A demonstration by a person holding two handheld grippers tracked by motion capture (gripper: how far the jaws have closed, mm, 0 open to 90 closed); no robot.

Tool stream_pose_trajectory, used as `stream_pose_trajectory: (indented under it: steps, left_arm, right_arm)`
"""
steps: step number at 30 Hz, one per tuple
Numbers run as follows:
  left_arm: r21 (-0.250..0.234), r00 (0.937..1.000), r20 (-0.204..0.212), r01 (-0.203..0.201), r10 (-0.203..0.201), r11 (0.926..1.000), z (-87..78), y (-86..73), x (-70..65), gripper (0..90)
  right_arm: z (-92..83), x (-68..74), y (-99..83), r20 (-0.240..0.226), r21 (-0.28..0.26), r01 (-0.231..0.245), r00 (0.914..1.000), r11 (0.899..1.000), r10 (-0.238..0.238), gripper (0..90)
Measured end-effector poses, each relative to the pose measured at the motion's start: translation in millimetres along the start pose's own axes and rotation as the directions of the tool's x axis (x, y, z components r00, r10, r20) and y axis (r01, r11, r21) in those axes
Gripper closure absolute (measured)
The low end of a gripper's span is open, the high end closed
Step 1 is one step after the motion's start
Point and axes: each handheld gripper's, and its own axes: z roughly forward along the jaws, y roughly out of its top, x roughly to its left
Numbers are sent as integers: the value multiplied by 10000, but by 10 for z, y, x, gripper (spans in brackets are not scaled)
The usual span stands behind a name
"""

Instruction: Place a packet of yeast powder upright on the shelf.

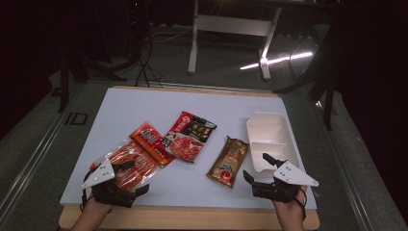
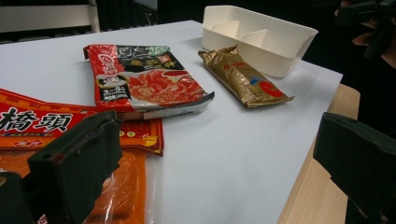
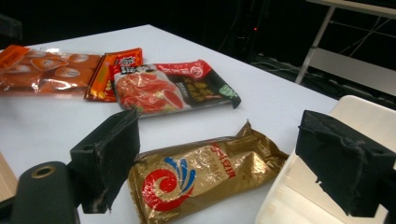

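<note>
Four food packets lie on the white table (image 1: 144, 103). From left to right they are a clear orange sausage packet (image 1: 126, 163), a red-orange packet (image 1: 151, 141), a red and black packet (image 1: 189, 136) and a gold packet (image 1: 228, 161). A white divided tray (image 1: 272, 137) stands at the right. My left gripper (image 1: 137, 177) is open at the near left, one jaw over the sausage packet (image 2: 126, 196). My right gripper (image 1: 258, 167) is open between the gold packet (image 3: 201, 175) and the tray (image 3: 359, 116). In the right gripper view its jaws straddle that packet's near end without touching it.
The table's wooden front edge (image 1: 192, 217) runs just before both hands. A white table frame (image 1: 231, 29) stands on the floor beyond the far edge. In the left gripper view the other hand (image 2: 373, 32) shows dimly past the tray (image 2: 261, 35).
</note>
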Motion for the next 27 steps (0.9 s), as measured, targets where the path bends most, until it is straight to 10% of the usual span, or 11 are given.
stream_pose_trajectory:
  steps: [12, 27]
  left_arm:
    - [7, 10000, 2, -28, 28, 10000, 35, 23, -3, 13]
    - [-15, 9998, 171, -92, 92, 10000, 23, 21, -6, 13]
  right_arm:
    - [-202, -28, -65, 116, 1026, -265, 9996, 9944, 255, 114]
    - [-230, -67, -64, 585, 601, -257, 9980, 9979, 222, 139]
